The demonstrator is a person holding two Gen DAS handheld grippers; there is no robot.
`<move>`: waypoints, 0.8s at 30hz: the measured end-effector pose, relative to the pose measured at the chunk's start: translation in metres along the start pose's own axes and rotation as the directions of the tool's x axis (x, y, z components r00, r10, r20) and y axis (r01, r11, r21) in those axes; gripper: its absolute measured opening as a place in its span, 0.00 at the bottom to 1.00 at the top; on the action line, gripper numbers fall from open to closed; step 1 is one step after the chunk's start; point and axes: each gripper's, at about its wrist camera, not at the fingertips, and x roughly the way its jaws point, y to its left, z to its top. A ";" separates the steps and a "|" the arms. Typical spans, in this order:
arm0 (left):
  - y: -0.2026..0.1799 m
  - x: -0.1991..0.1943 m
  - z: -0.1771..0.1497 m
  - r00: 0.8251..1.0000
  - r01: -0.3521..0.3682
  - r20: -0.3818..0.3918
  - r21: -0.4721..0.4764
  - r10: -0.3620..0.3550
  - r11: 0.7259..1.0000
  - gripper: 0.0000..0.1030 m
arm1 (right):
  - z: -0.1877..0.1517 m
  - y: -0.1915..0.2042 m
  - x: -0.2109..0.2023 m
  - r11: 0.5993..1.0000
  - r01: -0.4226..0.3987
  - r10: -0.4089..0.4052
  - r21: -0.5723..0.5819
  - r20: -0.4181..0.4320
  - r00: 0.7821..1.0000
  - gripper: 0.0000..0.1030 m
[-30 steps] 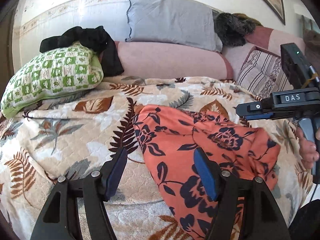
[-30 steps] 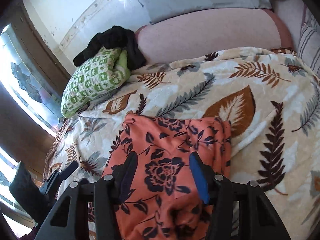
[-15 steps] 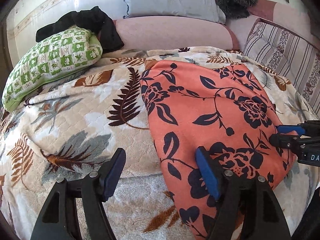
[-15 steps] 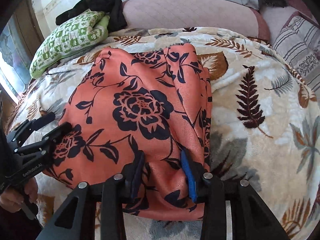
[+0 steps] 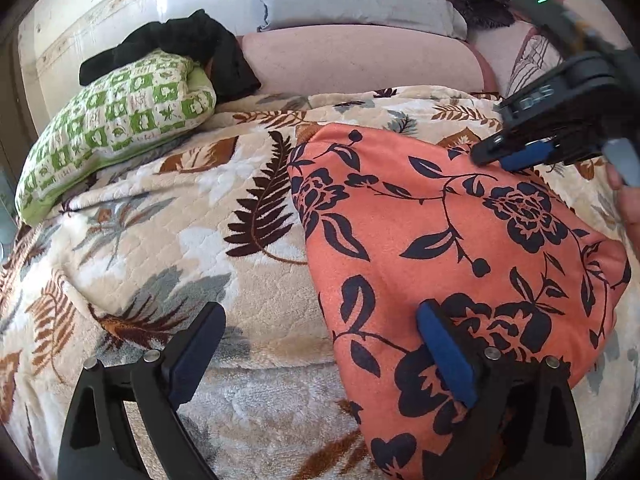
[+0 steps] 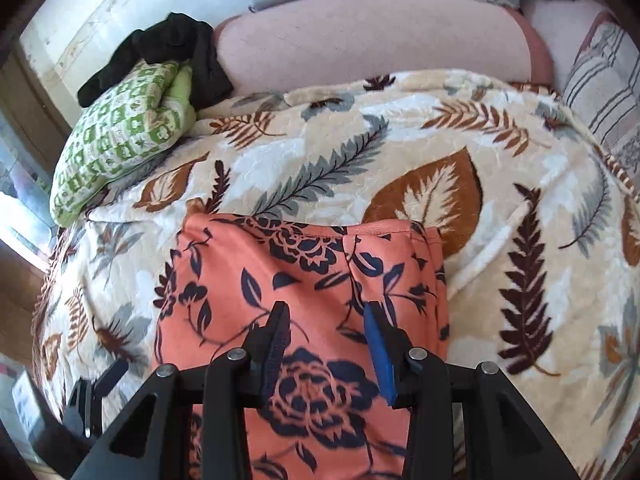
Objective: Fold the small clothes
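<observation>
In the left wrist view, one green-and-white patterned cushion (image 5: 116, 124) lies at the upper left with one black crumpled cloth (image 5: 180, 50) on its top, and the cream leaf-print bedspread (image 5: 168, 240) fills the left and middle of the frame. The one orange garment with dark navy flowers (image 5: 440, 248) lies spread on that bedspread from the centre to the right, its long axis running from the bottom of the frame up and away. The left gripper (image 5: 320, 352) stands released at the bottom, its jaws having just been opening wide: the left pad is over bare bedspread, the right pad over the garment's near part, so the garment's left edge runs between them, unpinched. At the upper right of that view the right gripper (image 5: 516, 156) hangs over the garment's far right part. In the right wrist view its jaws are half parted above the cloth; I cannot tell whether they pinch any fabric. Both grippers are close to the garment; the left seems nearer its near edge.
</observation>
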 end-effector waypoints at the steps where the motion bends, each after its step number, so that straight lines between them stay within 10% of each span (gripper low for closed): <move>1: -0.002 0.000 0.000 1.000 -0.005 0.005 0.011 0.005 1.000 0.94 | 0.006 -0.004 0.021 0.999 0.016 -0.015 0.034 -0.051 0.999 0.41; 10: -0.007 0.000 0.002 0.998 -0.054 -0.012 -0.004 0.054 0.999 0.95 | 0.010 0.002 0.039 0.993 0.116 -0.114 0.009 -0.132 0.985 0.43; 17: -0.007 -0.015 -0.002 0.999 -0.033 0.022 0.041 0.032 0.999 0.95 | 0.027 0.080 0.015 0.989 -0.040 0.029 -0.145 -0.075 0.997 0.44; 24: -0.002 -0.032 -0.016 0.997 0.025 0.074 0.105 -0.033 0.994 0.95 | 0.015 0.113 0.103 0.982 -0.075 0.025 -0.174 -0.275 0.961 0.53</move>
